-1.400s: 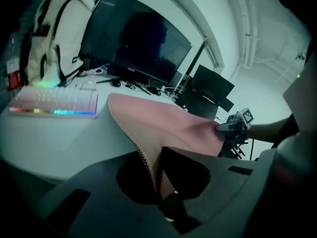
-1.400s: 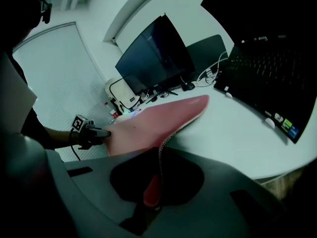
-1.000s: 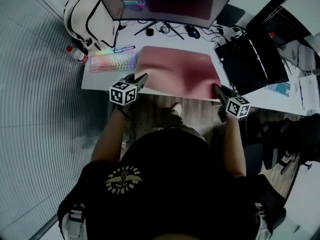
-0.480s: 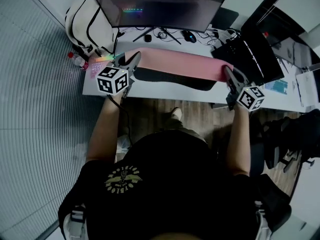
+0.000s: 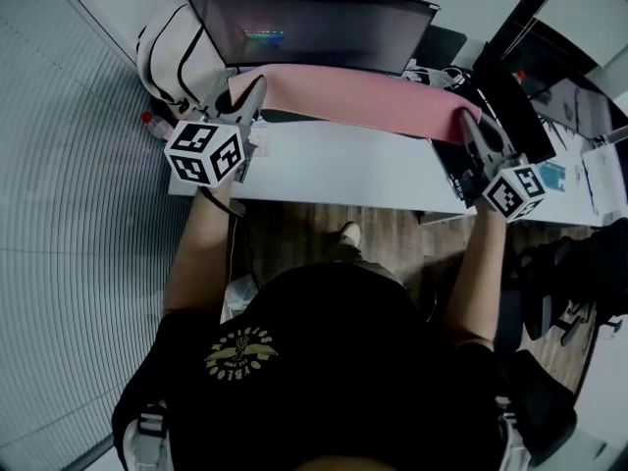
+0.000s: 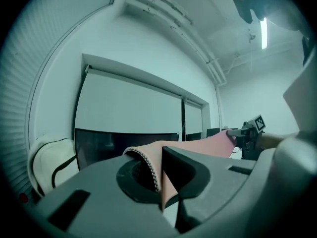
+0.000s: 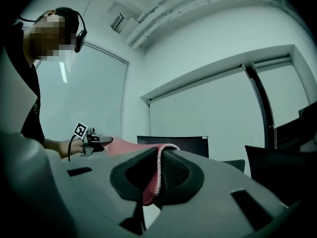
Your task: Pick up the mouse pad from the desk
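The mouse pad is presenting as a long, thin, flexible pink sheet with a smooth face and a pale stitched border. It is hanging clear above the counter, a flat white rectangular slab, and is touching nothing on it. Its long axis is running from side to side, roughly parallel to the counter's front edge, with one short end at each gripper.

The left gripper is clenching the pad's left end. Its grey moulded jaws are pressing on the sheet, and the stitched corner is curling over one jaw. The right gripper is clamping the right end the same way, with the pink edge folding down between its dark, rounded jaws. Both grippers are pointing away from the person, over the counter. Each is carrying a cube with black-and-white square markers.

A dark, curved monitor is standing at the counter's far edge, beyond the pad.
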Demonstrator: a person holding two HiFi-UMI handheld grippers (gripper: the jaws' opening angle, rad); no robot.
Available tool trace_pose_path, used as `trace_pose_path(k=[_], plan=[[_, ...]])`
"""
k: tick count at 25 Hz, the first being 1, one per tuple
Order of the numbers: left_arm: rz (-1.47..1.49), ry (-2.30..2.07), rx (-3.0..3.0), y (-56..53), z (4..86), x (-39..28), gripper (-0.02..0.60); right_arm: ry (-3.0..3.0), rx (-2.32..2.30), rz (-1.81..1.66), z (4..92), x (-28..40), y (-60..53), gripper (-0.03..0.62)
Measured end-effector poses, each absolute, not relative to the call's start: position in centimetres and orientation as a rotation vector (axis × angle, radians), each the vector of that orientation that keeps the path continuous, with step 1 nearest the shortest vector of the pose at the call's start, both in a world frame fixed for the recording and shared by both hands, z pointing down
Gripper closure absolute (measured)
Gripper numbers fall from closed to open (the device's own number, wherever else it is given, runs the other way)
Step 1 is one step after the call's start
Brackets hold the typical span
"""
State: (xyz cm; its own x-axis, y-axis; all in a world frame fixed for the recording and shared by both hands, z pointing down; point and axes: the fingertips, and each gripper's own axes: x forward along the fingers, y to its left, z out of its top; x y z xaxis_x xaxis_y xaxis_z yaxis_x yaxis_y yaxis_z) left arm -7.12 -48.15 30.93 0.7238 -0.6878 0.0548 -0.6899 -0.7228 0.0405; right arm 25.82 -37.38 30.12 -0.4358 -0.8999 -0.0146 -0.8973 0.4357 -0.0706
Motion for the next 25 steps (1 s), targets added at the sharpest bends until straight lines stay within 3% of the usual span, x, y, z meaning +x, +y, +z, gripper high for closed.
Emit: trace_pose_path(k=[16,25], plan=[[-0.043,-1.482,3.053,-44.7,23.5,-10.0,0.555,2.642,-1.667,0.256,24.1,22.5,-35.5,0.572],[-0.066,-1.453,3.041,-43.8,23.7,-10.6,0.555,2.643,-1.677,0.266,23.6,21.9,-34.2,0.572]])
